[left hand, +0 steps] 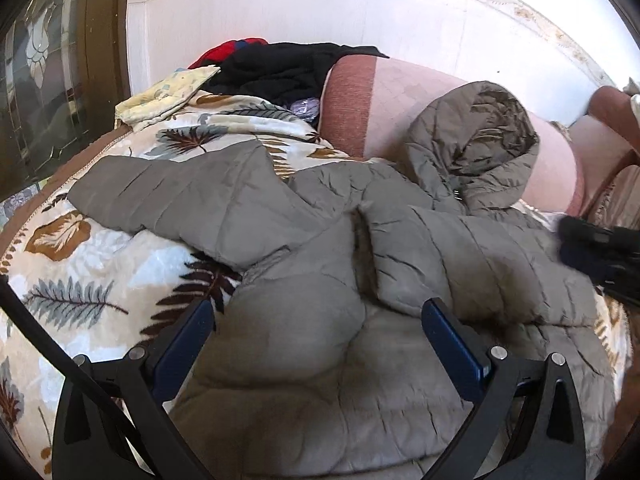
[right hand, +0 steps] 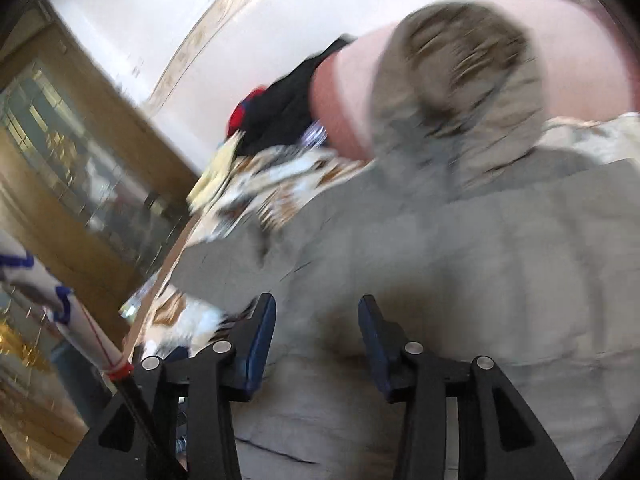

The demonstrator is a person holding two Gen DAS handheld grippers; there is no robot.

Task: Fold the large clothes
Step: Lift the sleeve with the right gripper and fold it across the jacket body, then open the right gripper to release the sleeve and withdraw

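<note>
Both grippers sit over one grey puffer jacket point(left hand: 320, 264), which lies spread on a leaf-print blanket point(left hand: 92, 248) with its hood point(left hand: 476, 140) propped against the pink sofa back point(left hand: 400, 92), flat enough to fold on the spot. Left gripper point(left hand: 316, 320) has its jaws wide apart, nothing pinched, hovering over the folded-in front panel, probably lining up on a fold edge. Right gripper point(right hand: 316, 328) also has jaws apart with padded fabric below and between them; the view is motion-blurred, so I can't say if the pads touch cloth, but no grip shows. One sleeve point(left hand: 168, 196) lies out to the side across the blanket, likely next to come in. Other clothes point(left hand: 280, 68) are piled at the far end, clear of the work area.
</note>
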